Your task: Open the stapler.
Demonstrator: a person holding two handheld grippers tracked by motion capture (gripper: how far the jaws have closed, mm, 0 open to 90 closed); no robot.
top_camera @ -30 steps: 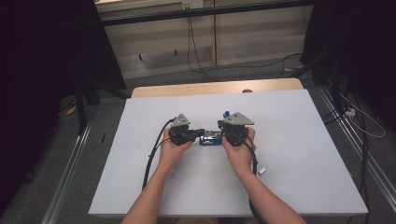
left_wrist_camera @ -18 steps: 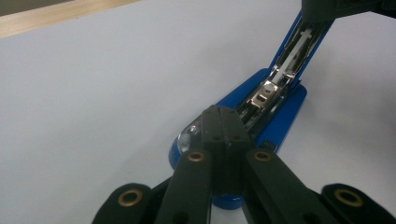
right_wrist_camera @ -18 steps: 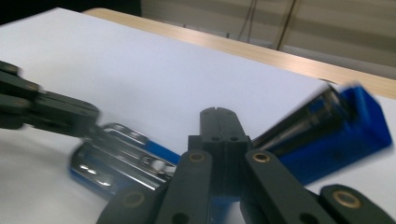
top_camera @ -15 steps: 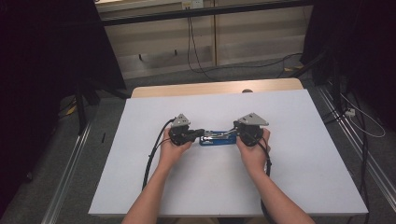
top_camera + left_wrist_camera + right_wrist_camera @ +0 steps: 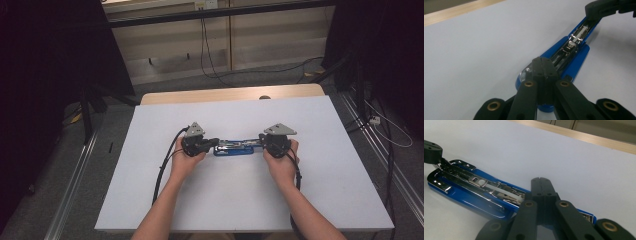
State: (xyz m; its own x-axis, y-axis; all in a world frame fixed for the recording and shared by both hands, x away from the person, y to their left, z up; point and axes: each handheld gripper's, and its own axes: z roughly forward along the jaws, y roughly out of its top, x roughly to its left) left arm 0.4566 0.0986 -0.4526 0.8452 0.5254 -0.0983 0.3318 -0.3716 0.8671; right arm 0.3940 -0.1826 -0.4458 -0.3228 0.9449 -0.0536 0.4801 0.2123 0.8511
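- The left gripper point(image 5: 543, 72) has its 2 jaws pressed together over the near end of the blue stapler point(image 5: 571, 53); whether they pinch a part of it cannot be told.
- The right gripper point(image 5: 543, 191) is likewise clenched at the opposite end, its grasp equally unclear.
- The stapler lies swung open and flat, mid-table, between both grippers point(image 5: 235, 146).
- Judgement: the step looks like spreading or steadying the opened stapler; keep both ends level and pull evenly so the chrome staple channel point(image 5: 486, 185) doesn't twist.
- The white table point(image 5: 240, 200) is bare around it; only trailing cables point(image 5: 162, 167) sit near.
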